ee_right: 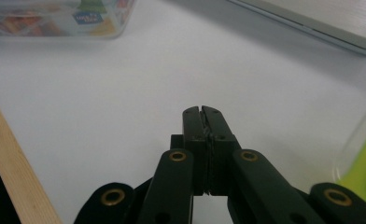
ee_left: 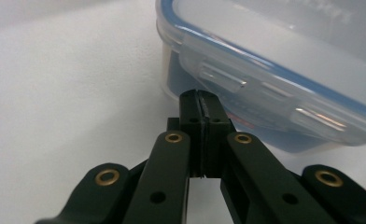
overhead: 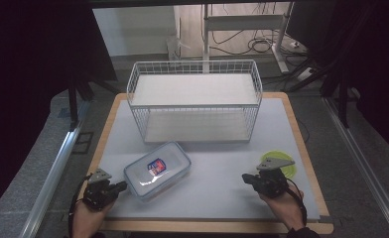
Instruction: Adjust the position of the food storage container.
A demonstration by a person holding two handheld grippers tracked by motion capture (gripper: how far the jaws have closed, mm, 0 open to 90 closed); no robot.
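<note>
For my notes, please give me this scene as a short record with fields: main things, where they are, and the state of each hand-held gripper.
surface: white mat on a wooden table
box: clear, blue-rimmed lid on, front left of the mat
rack: white wire rack, at the back
lid: green, front right
left hand-held gripper: jaws shut, tips at the box's latch, nothing held
right hand-held gripper: jaws shut, over the bare mat, beside the green lid

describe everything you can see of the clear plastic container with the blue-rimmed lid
The container is a rectangular clear plastic box with rounded corners, a blue-sealed lid with side latch flaps and a red-and-blue label on top. It is closed, lying flat and slanted on the white table mat before the wire basket. The shut left gripper sits at its latch.
</note>
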